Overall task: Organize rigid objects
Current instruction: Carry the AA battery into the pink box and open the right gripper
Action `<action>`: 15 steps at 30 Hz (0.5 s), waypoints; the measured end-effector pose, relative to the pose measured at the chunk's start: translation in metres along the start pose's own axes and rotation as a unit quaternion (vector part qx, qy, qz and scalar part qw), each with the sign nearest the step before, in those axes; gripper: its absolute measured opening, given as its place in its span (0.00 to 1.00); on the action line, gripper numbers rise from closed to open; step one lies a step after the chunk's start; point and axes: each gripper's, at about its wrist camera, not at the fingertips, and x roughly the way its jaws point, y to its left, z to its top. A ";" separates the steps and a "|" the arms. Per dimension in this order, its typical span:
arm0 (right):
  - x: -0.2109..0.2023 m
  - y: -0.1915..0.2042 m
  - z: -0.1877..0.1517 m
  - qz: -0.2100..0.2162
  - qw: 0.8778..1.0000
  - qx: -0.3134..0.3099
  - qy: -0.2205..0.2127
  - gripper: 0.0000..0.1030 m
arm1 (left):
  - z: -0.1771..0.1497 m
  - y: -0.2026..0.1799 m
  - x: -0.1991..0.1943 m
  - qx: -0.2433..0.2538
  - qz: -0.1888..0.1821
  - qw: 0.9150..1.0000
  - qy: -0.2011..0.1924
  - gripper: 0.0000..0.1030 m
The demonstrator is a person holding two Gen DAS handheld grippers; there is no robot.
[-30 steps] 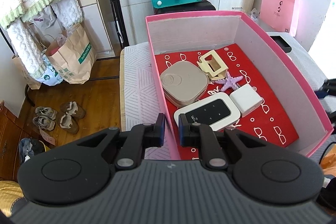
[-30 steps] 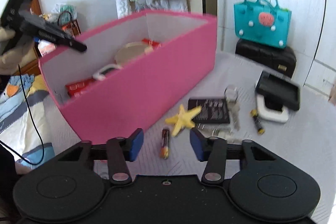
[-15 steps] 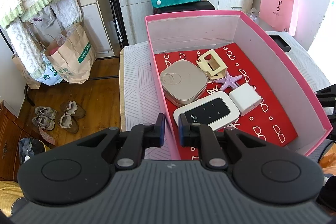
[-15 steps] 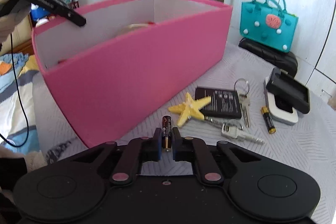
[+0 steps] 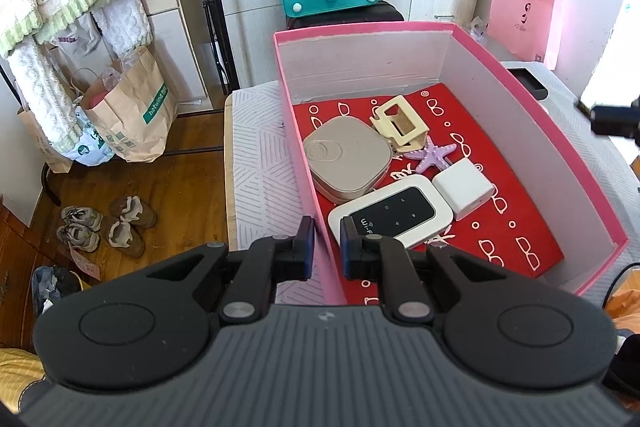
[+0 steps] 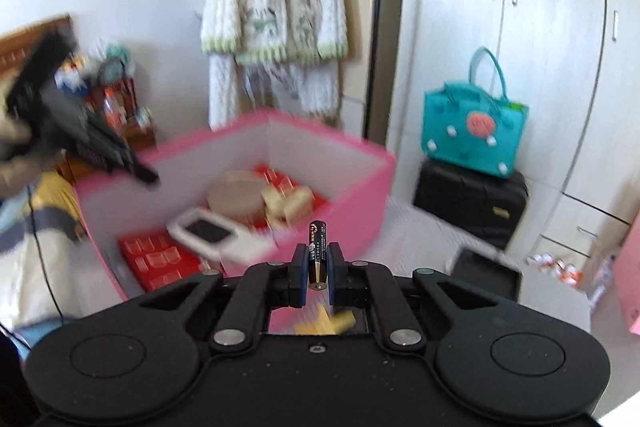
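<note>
My right gripper [image 6: 317, 267] is shut on a black-and-gold battery [image 6: 317, 239], held upright in the air above the table. Under it lies a blurred yellow starfish [image 6: 324, 323]. Ahead stands the pink box [image 6: 352, 195]. My left gripper [image 5: 326, 249] is shut on the near left wall of the pink box [image 5: 520, 83], whose rim runs between its pads. Inside on red paper lie a beige rounded case [image 5: 346, 163], a cream hair claw [image 5: 398, 123], a purple starfish [image 5: 432, 157], a white cube [image 5: 464, 187] and a white wifi router [image 5: 392, 215].
A teal bag [image 6: 476, 135] sits on a black case [image 6: 468, 203] beyond the table. A flat black object [image 6: 484, 275] lies on the table at the right. A pink bag [image 5: 520, 15] hangs at the far right. Paper bags [image 5: 132, 111] and shoes [image 5: 104, 227] are on the floor.
My right gripper closed on the battery that lay on the table and lifted it, so its view now looks over the box's rim. The left gripper and the box stayed put.
</note>
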 end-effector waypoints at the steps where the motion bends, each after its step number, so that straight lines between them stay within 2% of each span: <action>1: 0.002 0.002 0.008 0.011 1.000 0.002 -0.003 0.11 | 0.000 0.000 0.000 0.000 -0.001 1.000 0.000 0.12; 7: 0.046 0.018 0.036 0.035 0.999 -0.027 0.009 0.11 | 0.001 0.004 0.000 -0.002 -0.011 1.000 0.002 0.12; 12: 0.100 0.032 0.047 0.007 0.995 -0.084 0.051 0.11 | 0.001 0.006 -0.001 -0.003 -0.015 1.000 -0.001 0.12; 15: 0.127 0.030 0.051 -0.001 0.993 -0.082 0.087 0.11 | 0.002 0.009 -0.001 -0.008 -0.020 1.000 0.003 0.12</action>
